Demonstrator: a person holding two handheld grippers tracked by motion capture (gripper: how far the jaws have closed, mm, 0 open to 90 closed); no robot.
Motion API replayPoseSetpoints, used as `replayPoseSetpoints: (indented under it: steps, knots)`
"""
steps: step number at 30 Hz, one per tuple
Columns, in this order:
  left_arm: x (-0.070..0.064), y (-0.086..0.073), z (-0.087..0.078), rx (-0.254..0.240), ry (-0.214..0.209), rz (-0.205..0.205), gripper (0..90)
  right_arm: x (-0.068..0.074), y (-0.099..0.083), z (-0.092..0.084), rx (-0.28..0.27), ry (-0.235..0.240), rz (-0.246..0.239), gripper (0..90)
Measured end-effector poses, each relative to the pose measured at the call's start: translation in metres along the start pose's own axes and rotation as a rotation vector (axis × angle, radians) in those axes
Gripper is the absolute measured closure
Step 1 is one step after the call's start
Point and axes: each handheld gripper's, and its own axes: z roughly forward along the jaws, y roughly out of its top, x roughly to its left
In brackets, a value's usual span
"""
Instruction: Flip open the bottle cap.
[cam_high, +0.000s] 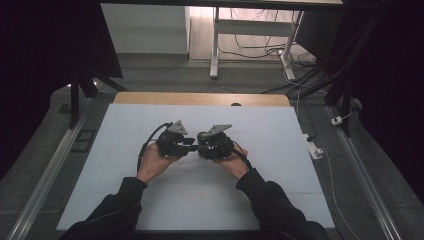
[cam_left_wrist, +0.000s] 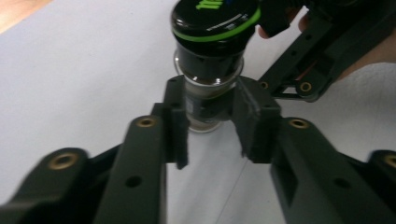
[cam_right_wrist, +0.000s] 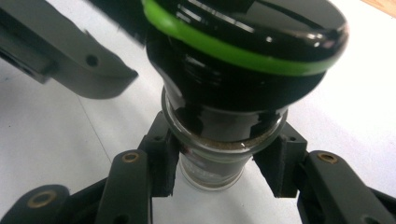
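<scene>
A small glass jar (cam_left_wrist: 205, 100) with a black lid (cam_left_wrist: 215, 18) ringed in green is held above the white table, between both grippers. My left gripper (cam_left_wrist: 210, 123) is shut on the jar's glass body below the lid. My right gripper (cam_right_wrist: 217, 170) has its pads against the glass body (cam_right_wrist: 219, 158) too, under the wide lid (cam_right_wrist: 247, 42), which tilts toward its camera. In the high view the left gripper (cam_high: 189, 143) and right gripper (cam_high: 201, 146) meet nose to nose at mid-table, with the jar (cam_high: 203, 135) as a dark lump between them. The jar's contents are dark and hard to make out.
A white sheet (cam_high: 200, 195) covers the table, with a wooden strip (cam_high: 200, 98) at its far edge. Metal rails (cam_high: 45, 175) run along both sides. Beyond the table are a white desk frame (cam_high: 215, 50) and cables (cam_high: 295, 65) on the floor.
</scene>
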Motion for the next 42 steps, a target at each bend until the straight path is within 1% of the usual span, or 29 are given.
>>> replayPoseSetpoints:
  steps: [1, 2, 6, 8, 13, 16, 22, 29, 32, 42]
  knots:
    - [-0.001, 0.0, 0.001, -0.003, -0.008, 0.0, 74.2, 0.0, 0.0, 0.0, 0.0, 0.0, 0.0, 52.2]
    - [-0.001, 0.0, 0.001, 0.0, -0.011, 0.006, 74.2, 0.0, 0.0, 0.0, 0.0, 0.0, 0.0, 52.2]
    - [-0.002, 0.001, 0.003, -0.006, -0.012, -0.011, 84.9, 0.0, 0.0, 0.0, 0.0, 0.0, 0.002, 52.2]
    - [-0.002, 0.0, 0.004, -0.004, -0.013, -0.014, 88.6, 0.0, 0.0, 0.0, 0.0, 0.0, -0.001, 52.2]
    - [-0.003, 0.001, 0.003, -0.003, -0.012, -0.012, 88.9, 0.0, 0.0, 0.0, -0.001, 0.001, 0.002, 52.2]
    - [-0.004, 0.002, 0.002, -0.015, -0.02, -0.02, 88.9, 0.0, 0.0, 0.0, 0.0, 0.0, 0.0, 52.2]
    - [-0.006, 0.006, -0.004, -0.028, -0.028, -0.022, 88.9, 0.0, 0.0, 0.0, 0.0, 0.0, 0.002, 52.2]
    - [-0.007, 0.007, -0.006, -0.028, -0.019, -0.018, 88.9, 0.0, 0.0, 0.0, -0.001, 0.003, 0.008, 52.2]
    - [-0.007, 0.009, -0.008, -0.042, -0.024, -0.023, 88.9, 0.0, 0.0, 0.0, -0.001, 0.001, 0.003, 52.2]
    - [-0.007, 0.014, -0.009, -0.051, -0.014, -0.033, 88.9, 0.0, 0.0, 0.0, -0.001, 0.001, 0.005, 52.3]
